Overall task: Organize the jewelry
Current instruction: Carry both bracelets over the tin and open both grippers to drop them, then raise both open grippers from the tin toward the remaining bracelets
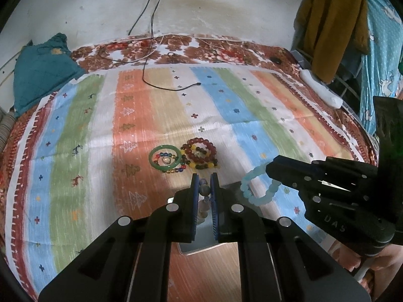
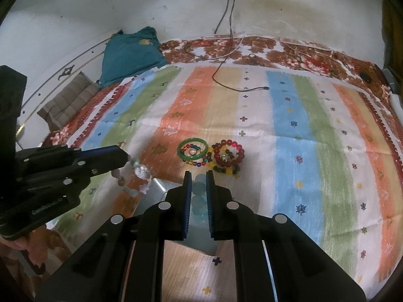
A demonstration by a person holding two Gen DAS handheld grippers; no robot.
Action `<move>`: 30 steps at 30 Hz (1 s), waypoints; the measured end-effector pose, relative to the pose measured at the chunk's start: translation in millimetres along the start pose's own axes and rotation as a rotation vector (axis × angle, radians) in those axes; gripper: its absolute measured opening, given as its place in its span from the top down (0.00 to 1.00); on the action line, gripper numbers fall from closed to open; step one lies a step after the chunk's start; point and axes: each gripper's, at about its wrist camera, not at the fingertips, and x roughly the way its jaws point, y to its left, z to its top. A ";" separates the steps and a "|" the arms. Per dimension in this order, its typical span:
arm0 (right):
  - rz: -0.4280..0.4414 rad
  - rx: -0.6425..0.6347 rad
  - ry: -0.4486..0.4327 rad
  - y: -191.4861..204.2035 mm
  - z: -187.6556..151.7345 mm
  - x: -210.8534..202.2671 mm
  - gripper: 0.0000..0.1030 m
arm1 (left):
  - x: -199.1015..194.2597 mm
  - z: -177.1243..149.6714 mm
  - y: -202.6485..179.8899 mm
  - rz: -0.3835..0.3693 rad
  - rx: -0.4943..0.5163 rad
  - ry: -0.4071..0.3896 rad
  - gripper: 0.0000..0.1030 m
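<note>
Right gripper [image 2: 199, 176] sits low and centre, black arms with blue-lined jaws clamped on a pale blue translucent bead bracelet [image 2: 199, 202]; over on the left, the left gripper [image 2: 127, 159] pinches a clear, pinkish crystal bead bracelet [image 2: 137, 176], which dangles from its tip; both hang above a grey box [image 2: 157, 191] on the striped, multicoloured bedspread [image 2: 289, 138]; just beyond the jaws lie a glossy green bangle [image 2: 192, 149], a string of small mixed-colour beads [image 2: 199, 162] across it, and a dark red and yellow bead bracelet [image 2: 228, 157] touching alongside; a black charging cable [image 2: 226, 75] trails down from the wall.
</note>
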 end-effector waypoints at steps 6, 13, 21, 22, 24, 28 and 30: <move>-0.001 0.006 0.053 -2.1 -4.0 6.4 0.87 | 3.4 -4.2 0.2 -0.003 -0.008 0.031 0.91; -0.047 0.050 0.054 -15.3 -3.8 6.7 0.70 | 2.4 -3.8 11.4 0.049 -0.050 0.028 0.81; -0.084 0.083 0.079 -27.1 -1.4 14.3 0.70 | 3.0 -1.2 23.8 0.069 -0.089 0.033 0.73; -0.091 0.083 0.083 -28.0 -1.2 15.6 0.69 | 4.3 -0.8 24.7 0.074 -0.091 0.037 0.72; -0.087 0.085 0.090 -28.6 -0.5 17.4 0.64 | 6.4 -0.4 26.9 0.081 -0.096 0.043 0.72; -0.094 0.087 0.094 -29.6 0.5 18.0 0.62 | 11.8 1.6 31.8 0.097 -0.102 0.055 0.69; -0.093 0.088 0.095 -30.5 1.1 18.1 0.61 | 15.1 2.9 35.3 0.105 -0.110 0.061 0.67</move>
